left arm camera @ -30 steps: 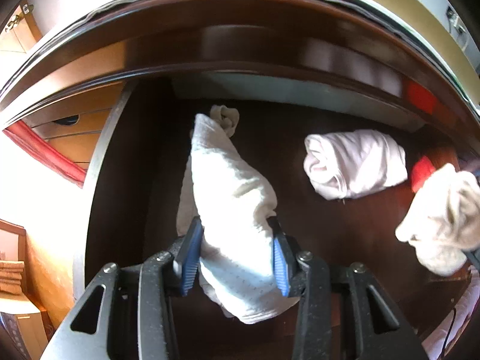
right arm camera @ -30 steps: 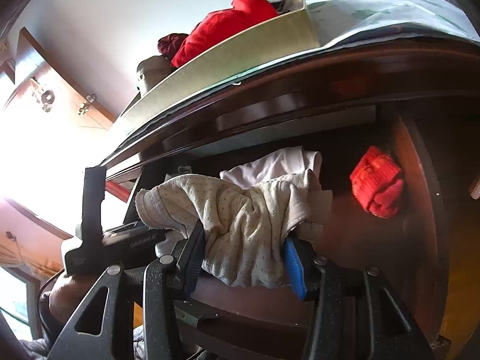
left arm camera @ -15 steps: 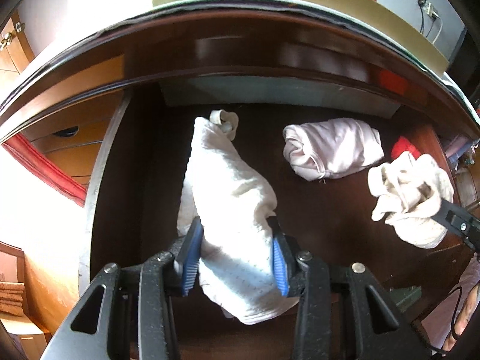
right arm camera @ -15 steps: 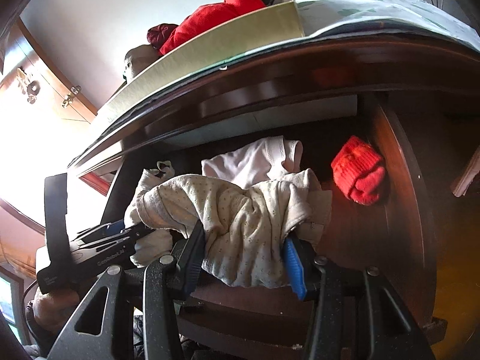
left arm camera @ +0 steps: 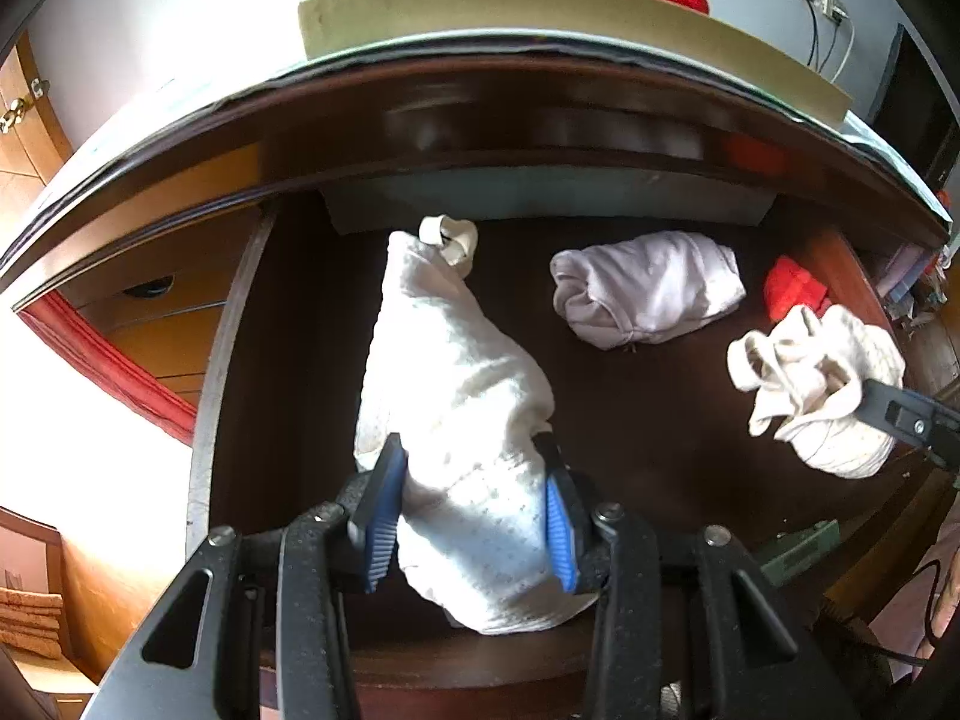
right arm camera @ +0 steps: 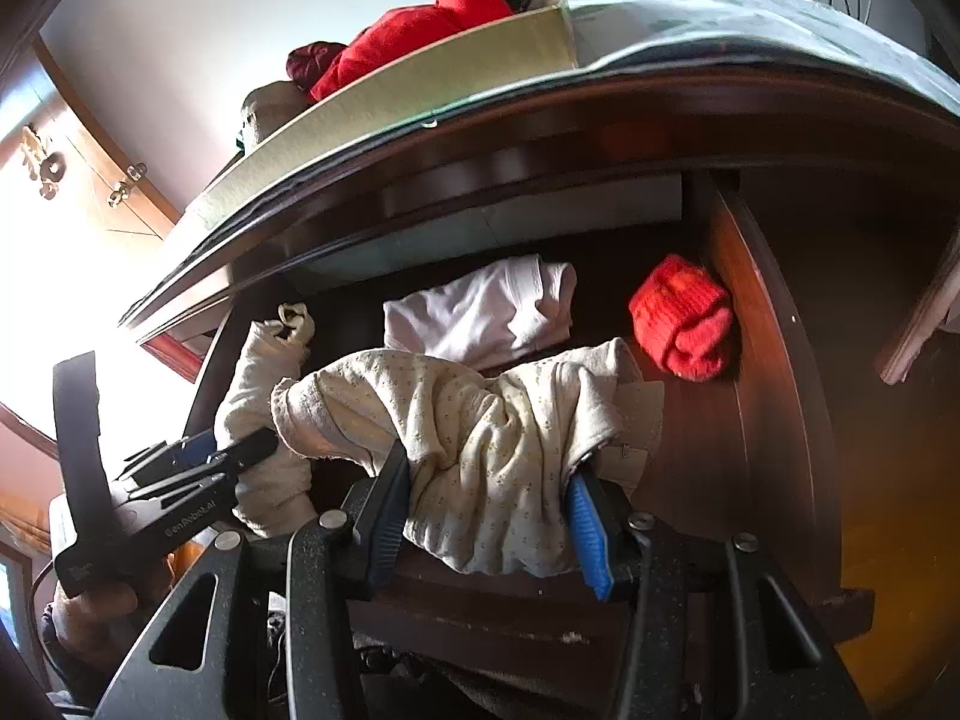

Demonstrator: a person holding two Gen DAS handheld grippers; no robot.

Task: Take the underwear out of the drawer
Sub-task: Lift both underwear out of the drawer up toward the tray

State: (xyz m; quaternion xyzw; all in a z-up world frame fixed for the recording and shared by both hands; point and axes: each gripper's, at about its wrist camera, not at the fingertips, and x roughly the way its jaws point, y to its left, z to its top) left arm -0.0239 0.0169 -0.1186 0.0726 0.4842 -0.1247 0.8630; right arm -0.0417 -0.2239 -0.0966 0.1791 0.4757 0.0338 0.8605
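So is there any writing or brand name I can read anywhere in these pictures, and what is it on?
"GenRobot.AI", as best it reads, on the side of the left gripper, seen from the right wrist view.
A small mark lower on the same gripper body is too blurred to read.
Nothing readable on the garments, the drawer or the cream box on top.

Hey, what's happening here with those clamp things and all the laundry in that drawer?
A person is emptying an open drawer with two handheld grippers. The left gripper is shut on a white dotted garment, and the right gripper is shut on a cream patterned garment. Both pieces hang over the drawer. A folded white piece and a red knit item lie on the drawer bottom.
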